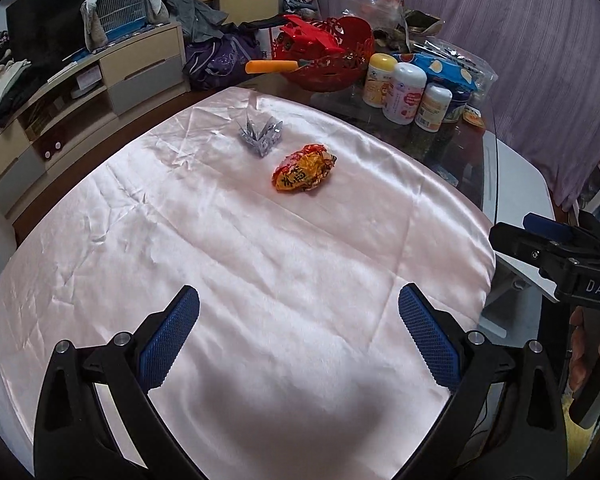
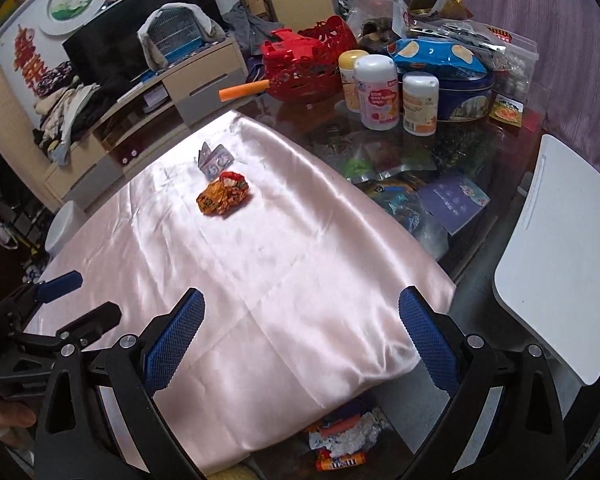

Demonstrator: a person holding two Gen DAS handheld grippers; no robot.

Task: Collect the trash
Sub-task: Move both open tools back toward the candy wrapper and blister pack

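The left gripper (image 1: 299, 308) is close to us, with its two blue fingers (image 1: 168, 340) spread wide and nothing between them. The right gripper (image 2: 302, 308) is spread wide too, and it holds nothing. Both hang over the near end of a shiny pink cloth (image 1: 260, 264) on the table. Farther out on the cloth lies a crumpled orange and red wrapper (image 1: 304, 167). Just behind it sits a bent silver pill pack (image 1: 260, 136), close by but I cannot tell if they touch. Past the cloth stand three white bottles (image 2: 376, 92) and a red basket (image 1: 328, 56)
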